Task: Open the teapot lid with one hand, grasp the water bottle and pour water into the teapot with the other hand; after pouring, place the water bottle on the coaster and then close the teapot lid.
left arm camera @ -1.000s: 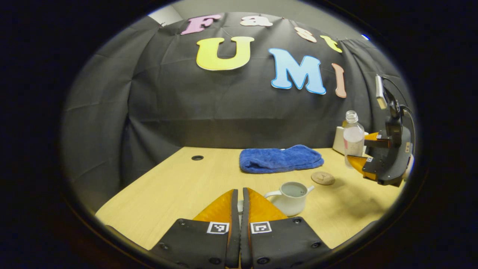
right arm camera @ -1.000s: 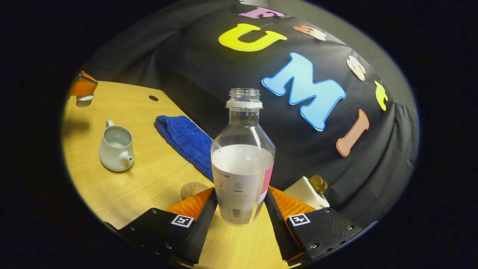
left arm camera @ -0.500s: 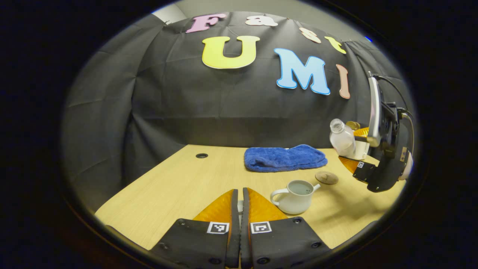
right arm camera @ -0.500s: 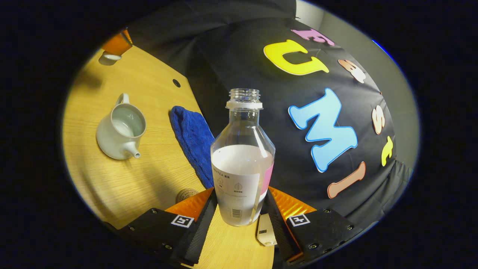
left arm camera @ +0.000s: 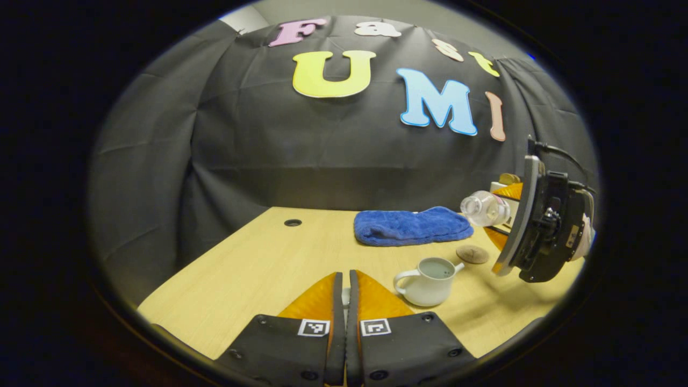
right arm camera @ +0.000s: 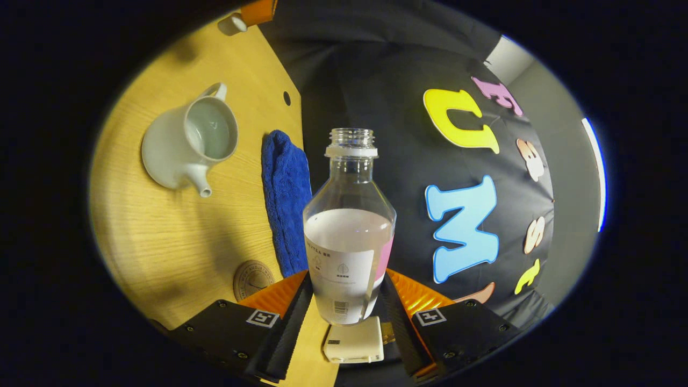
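Holding the bottle (right arm camera: 349, 226) tight between both fingers of our right gripper (right arm camera: 348, 301), we tip it over on its side. In the left gripper view the bottle (left arm camera: 484, 208) lies almost flat in the air, and its open mouth points toward the pot. The pot (left arm camera: 428, 274) sits on the table (left arm camera: 258, 269), lower than the bottle and off to the side its mouth faces. The mouth is not over the pot's open top yet, we think. So the next move, we guess, is to bring the mouth across and down until it hangs right above the pot.

Our right gripper is the one near the pot (right arm camera: 188, 140). The pot is open and looks like it has some water in it. Our left gripper (left arm camera: 344, 301) stays back, on the pot's handle side. Its fingers are pressed together, with a small pale thing just peeking out between them. In the right gripper view that thing looks like the lid (right arm camera: 232, 23).

We count one bottle, one pot, one lid, one round coaster (left arm camera: 472, 253), one blue towel (left arm camera: 411, 226) and two grippers. The coaster lies just past the pot's spout.
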